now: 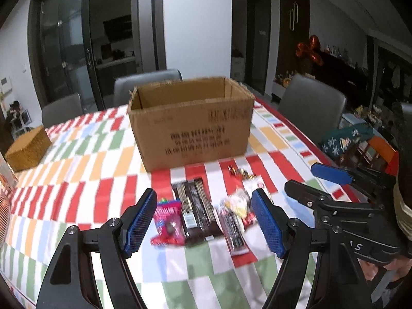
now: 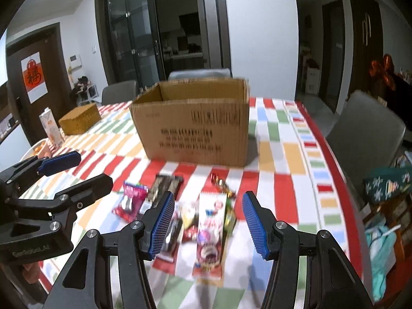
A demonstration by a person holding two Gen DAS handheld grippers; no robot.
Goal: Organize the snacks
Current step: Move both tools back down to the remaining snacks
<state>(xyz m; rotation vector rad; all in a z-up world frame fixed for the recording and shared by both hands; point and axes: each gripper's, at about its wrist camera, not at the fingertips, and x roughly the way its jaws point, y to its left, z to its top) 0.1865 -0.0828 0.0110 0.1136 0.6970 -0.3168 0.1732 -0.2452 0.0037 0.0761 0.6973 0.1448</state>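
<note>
Left wrist: left claw (image 1: 204, 221) apart, empty, above snack packets (image 1: 198, 213) lying on the checked surface (image 1: 77, 170) before the open cardboard box (image 1: 190, 121). Right wrist: right claw (image 2: 206, 222) apart, empty, over the same packets (image 2: 208, 234); box (image 2: 193, 126) behind.

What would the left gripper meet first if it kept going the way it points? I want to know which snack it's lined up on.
Probably the dark chocolate pack, centred between the open left gripper jaws, with the pink pack just left. Depth is unclear.
</note>
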